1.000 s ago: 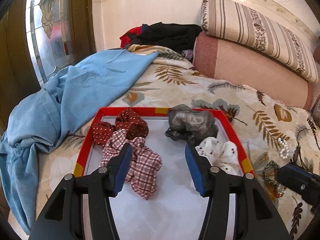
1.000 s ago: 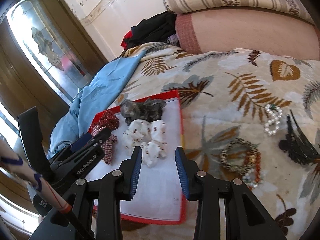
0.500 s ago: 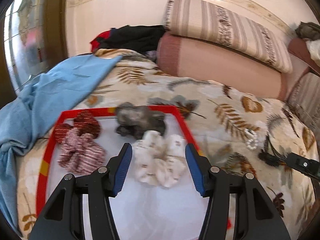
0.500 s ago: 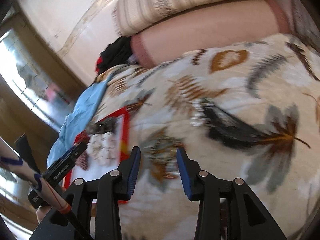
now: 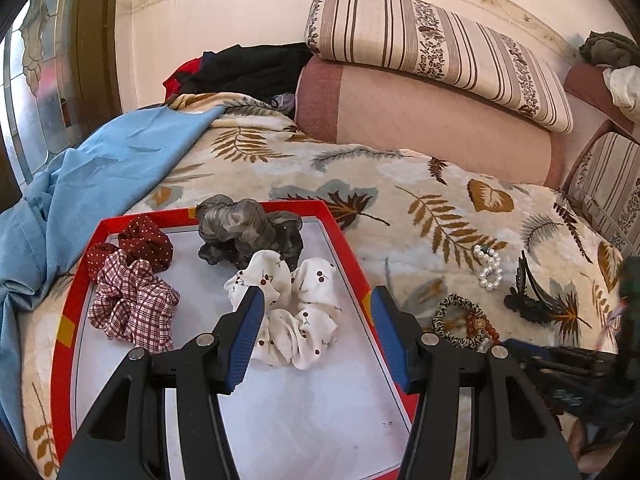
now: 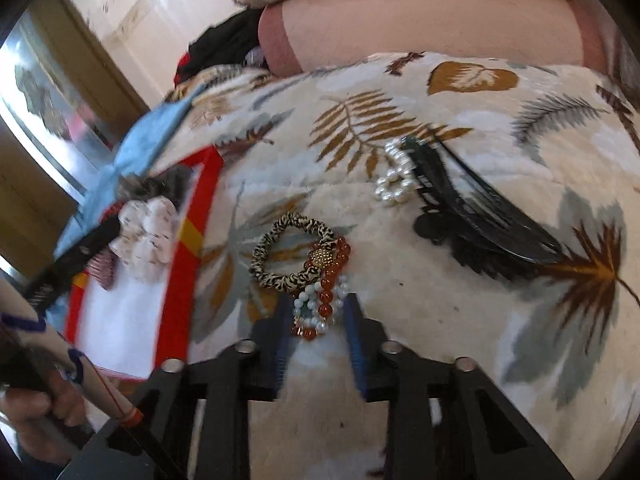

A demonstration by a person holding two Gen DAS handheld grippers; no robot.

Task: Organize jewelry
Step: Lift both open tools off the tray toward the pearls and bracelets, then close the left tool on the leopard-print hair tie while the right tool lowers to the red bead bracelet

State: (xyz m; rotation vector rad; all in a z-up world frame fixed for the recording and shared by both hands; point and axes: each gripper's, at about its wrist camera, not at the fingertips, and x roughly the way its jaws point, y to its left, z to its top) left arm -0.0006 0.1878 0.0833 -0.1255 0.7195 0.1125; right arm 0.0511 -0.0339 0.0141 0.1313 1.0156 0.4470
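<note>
Orange and pale beads — a small bunch of bracelets (image 6: 320, 300) — lie on the leaf-patterned bed cover (image 6: 440, 288), right between the two blue pads of the right tool (image 6: 318, 340). Its jaws look drawn in close on either side of the beads, almost shut, though blur makes it hard to say whether the pads truly press them. The bunch runs lengthwise away from that tool, its far end touching an animal-print hair tie (image 6: 290, 252). Beyond those, further up the bed, sit a string of pearls (image 6: 394, 176) and a black hair claw (image 6: 476, 220).

The red-rimmed tray (image 5: 348, 256) lies off to the left of the beads, just beside them, already holding cloth scrunchies (image 5: 296, 312). The left tool (image 5: 316, 334) hovers over that tray, jaws about half open and empty — the white scrunchie only shows beyond its gap.

So the right hand is plainly the nearer one; I'd guess the beads need lifting and carrying leftward over the tray's rim.
</note>
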